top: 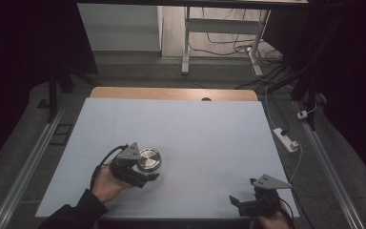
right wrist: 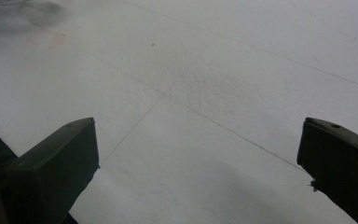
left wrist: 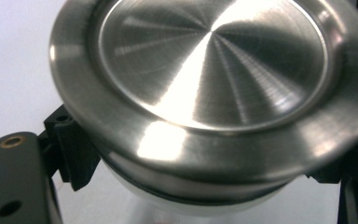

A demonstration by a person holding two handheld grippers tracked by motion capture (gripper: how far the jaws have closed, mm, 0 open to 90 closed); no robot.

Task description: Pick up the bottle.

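My left tongs (top: 148, 177) grip the steel-lidded jar (top: 149, 159) below its lid, lid tipped toward me, left of centre on the tabletop (top: 195, 129); my right tongs (top: 242, 204), wide and empty, sit well apart.

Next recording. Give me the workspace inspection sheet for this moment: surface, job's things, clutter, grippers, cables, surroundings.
Surface: white sheet over a wooden table; faint creases in the right gripper view.
Job's things: one round jar with a brushed metal lid, tilted.
Clutter: nothing seen on the sheet.
Grippers: left gripper shut on the jar below the lid's rim, pads on both sides; right gripper open, with nothing between its jaws, at the sheet's near right corner.
Cables: black cable trails from the left gripper; white power strip and loose wires on the floor.
Surroundings: dim room, white desk frame behind.
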